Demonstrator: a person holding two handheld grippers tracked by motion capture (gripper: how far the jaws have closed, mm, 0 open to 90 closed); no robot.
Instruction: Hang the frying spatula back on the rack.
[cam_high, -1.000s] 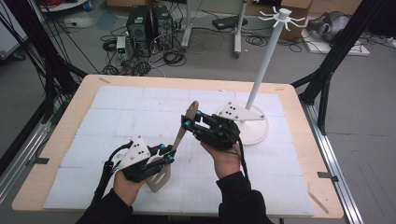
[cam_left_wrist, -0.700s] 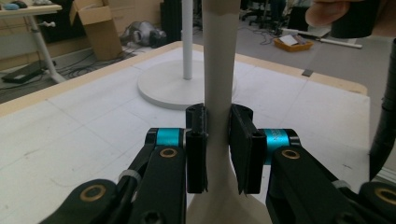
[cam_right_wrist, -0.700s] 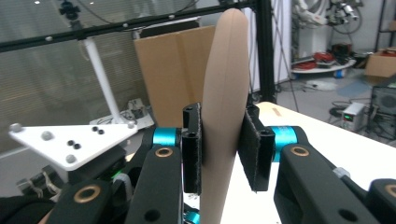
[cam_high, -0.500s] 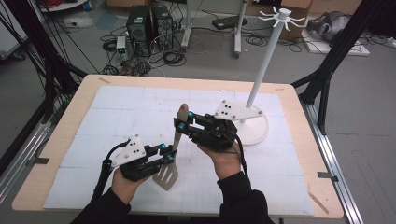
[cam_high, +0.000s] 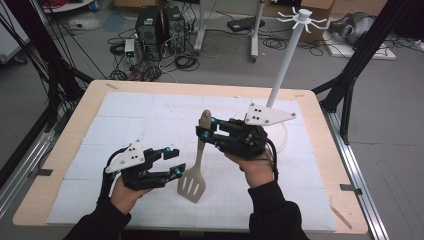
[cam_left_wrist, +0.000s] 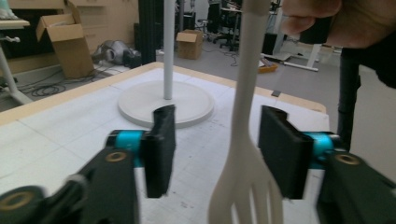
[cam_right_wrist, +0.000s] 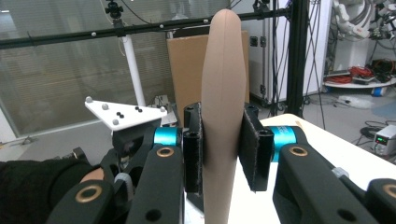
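table (cam_high: 60, 165): light wood top, white gridded mat (cam_high: 130, 117) over most of it | stand: white round base (cam_left_wrist: 140, 100) at the mat's far right, tall white pole (cam_high: 284, 65), hooked top (cam_high: 301, 15) | floor beyond: computer towers (cam_high: 159, 25), loose cables (cam_high: 185, 62) | cardboard boxes (cam_left_wrist: 65, 44)

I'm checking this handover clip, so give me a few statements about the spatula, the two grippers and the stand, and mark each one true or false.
1. The right gripper is shut on the spatula handle. True.
2. The left gripper clamps the spatula. False: its jaws have just been opening and stand apart, with the spatula's neck between them, untouched by the left pad.
3. The spatula lies flat on the table. False: it hangs from the right gripper, blade down.
4. A white stand rises at the table's far right. True.
5. The spatula hangs on the stand's hooks. False: it is apart from the stand.
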